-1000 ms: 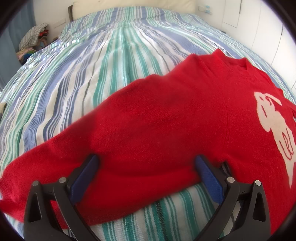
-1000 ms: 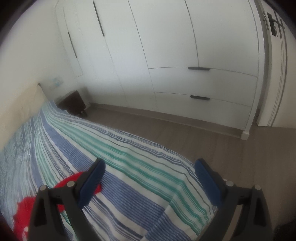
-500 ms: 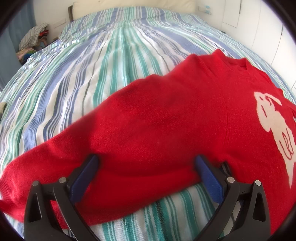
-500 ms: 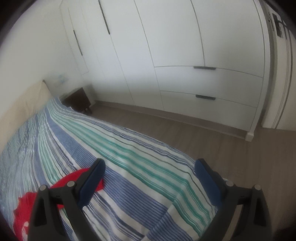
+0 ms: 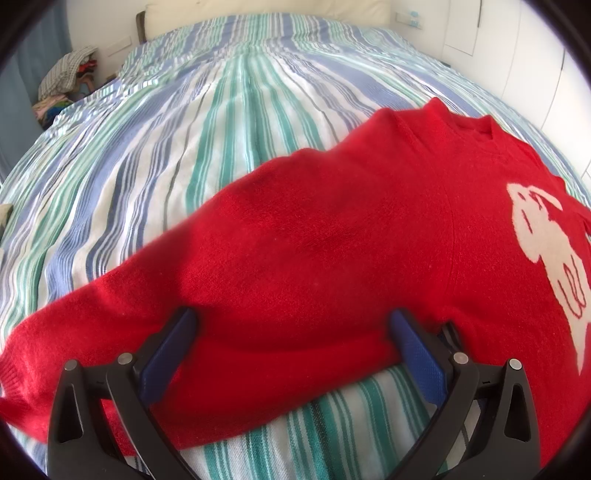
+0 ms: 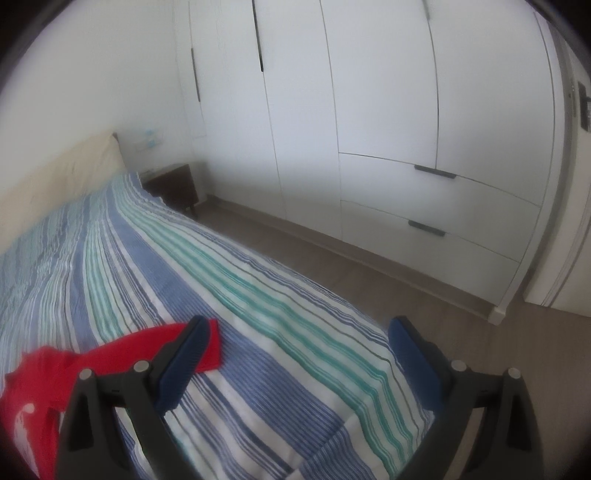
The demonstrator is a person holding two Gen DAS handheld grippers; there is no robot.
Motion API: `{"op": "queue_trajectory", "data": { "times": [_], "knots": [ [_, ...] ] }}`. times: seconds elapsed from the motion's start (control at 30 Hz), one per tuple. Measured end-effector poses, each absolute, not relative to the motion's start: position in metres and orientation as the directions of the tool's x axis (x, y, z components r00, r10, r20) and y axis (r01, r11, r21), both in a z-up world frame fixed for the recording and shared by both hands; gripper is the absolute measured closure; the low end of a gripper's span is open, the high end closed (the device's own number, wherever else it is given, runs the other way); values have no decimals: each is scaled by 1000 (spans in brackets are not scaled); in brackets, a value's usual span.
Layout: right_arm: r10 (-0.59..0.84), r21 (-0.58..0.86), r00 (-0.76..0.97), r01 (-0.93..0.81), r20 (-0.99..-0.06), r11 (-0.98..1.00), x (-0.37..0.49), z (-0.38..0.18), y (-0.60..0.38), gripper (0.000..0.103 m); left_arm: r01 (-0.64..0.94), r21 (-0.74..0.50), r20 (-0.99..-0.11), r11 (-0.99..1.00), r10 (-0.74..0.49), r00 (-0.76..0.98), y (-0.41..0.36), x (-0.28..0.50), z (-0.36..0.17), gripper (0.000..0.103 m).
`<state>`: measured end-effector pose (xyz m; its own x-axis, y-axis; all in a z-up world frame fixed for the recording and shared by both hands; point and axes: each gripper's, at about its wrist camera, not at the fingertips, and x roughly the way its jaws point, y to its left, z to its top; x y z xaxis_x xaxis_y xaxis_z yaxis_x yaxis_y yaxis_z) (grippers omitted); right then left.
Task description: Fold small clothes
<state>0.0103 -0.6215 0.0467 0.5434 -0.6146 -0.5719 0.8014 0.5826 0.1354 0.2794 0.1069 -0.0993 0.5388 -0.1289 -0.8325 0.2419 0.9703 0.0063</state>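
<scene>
Striped bedding point(image 5: 229, 122) in blue, green and white fills the left wrist view, running to a pale headboard point(image 5: 266, 11) at the far end, with a heap of clothes point(image 5: 66, 88) at the far left beside the bed. On the near right of the cover lies a red sweater point(image 5: 332, 240), spread flat, its neckline toward the far right and a white animal figure point(image 5: 546, 240) at the right edge. One sleeve point(image 5: 110, 317) stretches toward the near left. The left gripper point(image 5: 291, 339) stands spread wide, its blue pads point(image 5: 166, 354) set on either side of the sleeve where it meets the body, the red knit bulging between them; they pinch nothing.

White wardrobe doors point(image 6: 388, 110) and drawers with dark handles fill the far side of the right wrist view, above a wood floor point(image 6: 369, 273). A dark nightstand point(image 6: 173, 184) sits at the far left by the headboard. The striped bedding point(image 6: 258, 332) runs along the near left, and the red sweater point(image 6: 55, 376) shows at the near left corner, one cuff reaching just behind the left finger. The right gripper point(image 6: 299, 362) hangs over the bed's right edge, spread wide, with only bedding between its pads point(image 6: 413, 358).
</scene>
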Motion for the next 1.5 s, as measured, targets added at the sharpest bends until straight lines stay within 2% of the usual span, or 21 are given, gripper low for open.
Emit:
{"op": "queue_trajectory", "data": {
  "times": [0.63, 1.5],
  "knots": [
    [-621, 109, 501, 823, -603, 558, 18, 43, -623, 7, 242, 6, -832, 970, -129, 539, 107, 279, -100, 0],
    [-645, 91, 506, 821, -572, 564, 17, 46, -615, 7, 241, 6, -832, 970, -129, 539, 107, 279, -100, 0]
  ]
}}
